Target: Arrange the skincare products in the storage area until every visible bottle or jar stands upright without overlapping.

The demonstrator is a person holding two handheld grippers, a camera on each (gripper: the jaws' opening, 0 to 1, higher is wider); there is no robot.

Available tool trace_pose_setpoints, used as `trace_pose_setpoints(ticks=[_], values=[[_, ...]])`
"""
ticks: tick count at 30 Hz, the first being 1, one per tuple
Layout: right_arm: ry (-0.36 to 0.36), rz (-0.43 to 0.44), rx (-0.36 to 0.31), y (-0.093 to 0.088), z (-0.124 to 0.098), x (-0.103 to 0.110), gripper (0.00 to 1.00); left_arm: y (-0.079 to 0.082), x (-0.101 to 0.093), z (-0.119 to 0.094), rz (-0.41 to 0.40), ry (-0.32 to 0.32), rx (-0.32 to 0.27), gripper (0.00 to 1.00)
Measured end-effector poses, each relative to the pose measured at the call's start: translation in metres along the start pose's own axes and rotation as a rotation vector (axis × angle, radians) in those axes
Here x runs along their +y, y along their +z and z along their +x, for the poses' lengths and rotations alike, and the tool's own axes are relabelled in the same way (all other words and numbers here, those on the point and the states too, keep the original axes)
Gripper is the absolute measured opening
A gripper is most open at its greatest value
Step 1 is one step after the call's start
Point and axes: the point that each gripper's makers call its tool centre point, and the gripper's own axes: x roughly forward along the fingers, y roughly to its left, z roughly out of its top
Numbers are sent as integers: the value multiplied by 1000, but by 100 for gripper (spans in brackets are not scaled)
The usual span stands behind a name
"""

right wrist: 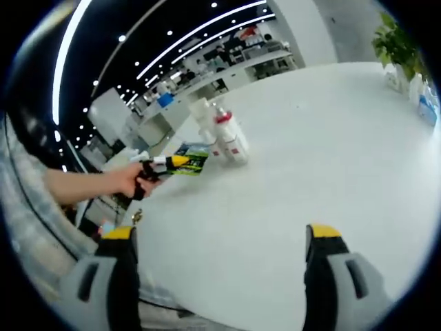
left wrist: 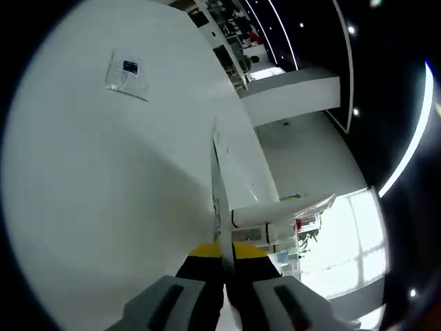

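Skincare bottles (right wrist: 224, 134) clustered upright on the white counter (right wrist: 310, 158), well ahead of the right gripper (right wrist: 224, 238) and slightly left of its centreline. Nearest bottle white with red cap and red label; paler ones touching or just behind it, count unclear. Green-and-black packet (right wrist: 189, 162) just left of the cluster, touching or overlapping its base, can't tell which. Right gripper jaws spread wide, nothing between them, yellow tips low over the counter. Left gripper (right wrist: 162, 164) entering from the left, held by a hand (right wrist: 131, 179), tip at the packet.

In left gripper view: left gripper (left wrist: 226, 252) jaws nearly together, pinching a thin white sheet-like edge (left wrist: 222, 200); identity unclear. Small clear packet with blue label (left wrist: 127, 76) far ahead-left on the counter (left wrist: 103, 193). Potted plant (right wrist: 396, 41) far ahead-right of the right gripper.
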Motion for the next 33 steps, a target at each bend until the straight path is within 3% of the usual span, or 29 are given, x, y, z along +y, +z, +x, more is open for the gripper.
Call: trace_pose_setpoints(ticks=[11,21,28,33], values=[[-19,8,32,7,11,-10,99,2,12,22,-7,13,33,2],[-10,22,52,13,26,-9,99,7,42,28,35,108,52,6],[14,9,59,18,34,-2,99,9,35,30,26,105,26,7],[21,5,48,19,36,0,98,6,37,23,33,123,45,8]])
